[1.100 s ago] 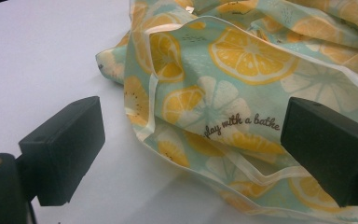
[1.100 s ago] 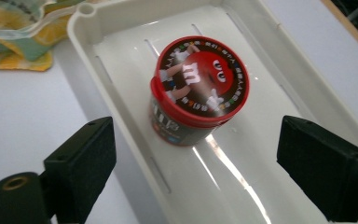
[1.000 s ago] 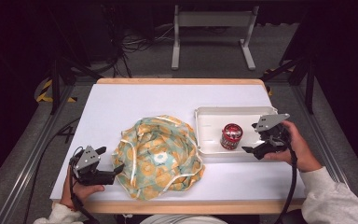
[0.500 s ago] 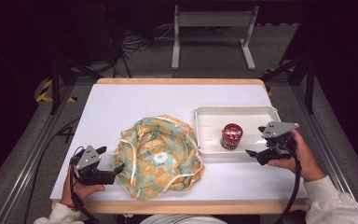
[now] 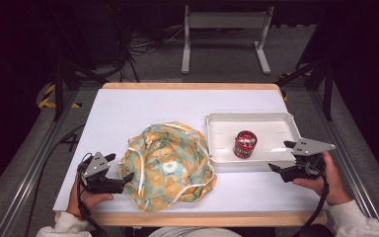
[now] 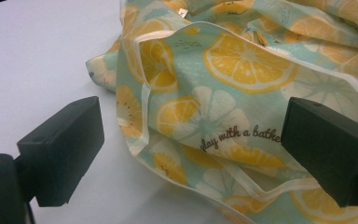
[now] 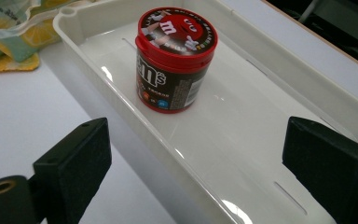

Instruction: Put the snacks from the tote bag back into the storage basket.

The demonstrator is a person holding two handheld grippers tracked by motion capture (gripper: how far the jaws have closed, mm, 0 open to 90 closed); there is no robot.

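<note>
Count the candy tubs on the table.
1. The tub stands upright in the white tray, toward its left end, right of the bag. The crumpled bag could hide more.

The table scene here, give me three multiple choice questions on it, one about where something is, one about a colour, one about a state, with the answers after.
1. Where does the candy tub stand?
A. in the white tray
B. on the fabric bag
C. on the bare table

2. What colour is the tub's lid?
A. blue
B. red
C. white

3. How do the right gripper jaws stand?
A. shut on the tub
B. shut on the tray's wall
C. open, holding nothing

Answers: 1 A, white walls surround it; 2 B, the right gripper view shows a red lid; 3 C, the jaws stand wide apart, short of the tub.
</note>
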